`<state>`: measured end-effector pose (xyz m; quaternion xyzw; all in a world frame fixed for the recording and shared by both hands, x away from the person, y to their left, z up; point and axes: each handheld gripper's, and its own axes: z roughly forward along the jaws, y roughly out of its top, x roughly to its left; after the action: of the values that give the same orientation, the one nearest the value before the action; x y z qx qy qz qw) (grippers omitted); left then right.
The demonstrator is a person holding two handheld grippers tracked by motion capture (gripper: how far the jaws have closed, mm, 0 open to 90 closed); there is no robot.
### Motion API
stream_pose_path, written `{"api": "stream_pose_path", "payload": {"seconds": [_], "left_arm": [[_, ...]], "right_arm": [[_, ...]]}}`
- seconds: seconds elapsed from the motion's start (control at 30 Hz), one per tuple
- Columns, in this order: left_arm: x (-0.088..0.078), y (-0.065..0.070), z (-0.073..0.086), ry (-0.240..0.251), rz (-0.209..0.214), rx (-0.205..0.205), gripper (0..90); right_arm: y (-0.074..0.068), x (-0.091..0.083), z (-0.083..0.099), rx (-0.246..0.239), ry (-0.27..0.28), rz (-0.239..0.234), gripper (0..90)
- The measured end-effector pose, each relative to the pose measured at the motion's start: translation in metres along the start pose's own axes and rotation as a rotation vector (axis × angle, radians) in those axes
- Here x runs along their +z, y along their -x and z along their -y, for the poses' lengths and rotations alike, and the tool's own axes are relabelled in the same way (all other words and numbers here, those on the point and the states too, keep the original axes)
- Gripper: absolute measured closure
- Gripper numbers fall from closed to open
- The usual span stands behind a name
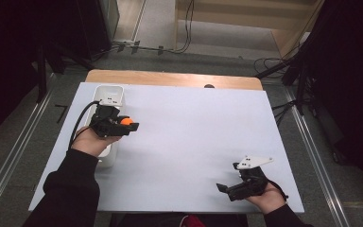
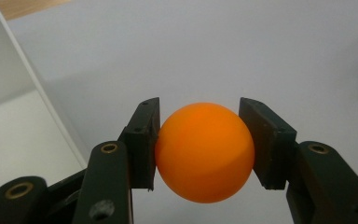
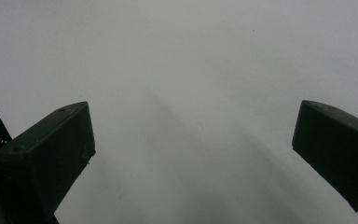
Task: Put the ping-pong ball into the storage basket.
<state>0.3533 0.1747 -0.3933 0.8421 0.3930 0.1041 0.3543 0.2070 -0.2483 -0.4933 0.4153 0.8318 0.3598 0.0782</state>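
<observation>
While left fingers (image 2: 142,135) pinch orange ball (image 2: 204,151), white bin (image 1: 110,94) just beside, bare tabletop (image 1: 194,137) ahead

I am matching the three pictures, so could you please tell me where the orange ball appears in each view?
High view: the ball sits left of centre, in the left gripper, beside the white tray.
Left gripper view: ball at centre, clamped between both jaws.
Right gripper view: open jaws of the right gripper over white table.
Shared landmark: the white table.
</observation>
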Motion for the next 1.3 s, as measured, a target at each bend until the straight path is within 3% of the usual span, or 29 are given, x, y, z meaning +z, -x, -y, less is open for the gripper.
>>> {"api": "stream_pose_path", "payload": {"seconds": [1.03, 1.3], "left_arm": [[-0.021, -0.026, 0.004, 0.014, -0.074, -0.06, 50.5], [-0.024, -0.036, 0.007, 0.013, -0.099, -0.076, 50.5]], "right_arm": [[-0.001, 0.001, 0.001, -0.007, -0.009, -0.005, 0.0], [0.0, -0.001, 0.0, -0.01, 0.015, 0.003, 0.0]]}}
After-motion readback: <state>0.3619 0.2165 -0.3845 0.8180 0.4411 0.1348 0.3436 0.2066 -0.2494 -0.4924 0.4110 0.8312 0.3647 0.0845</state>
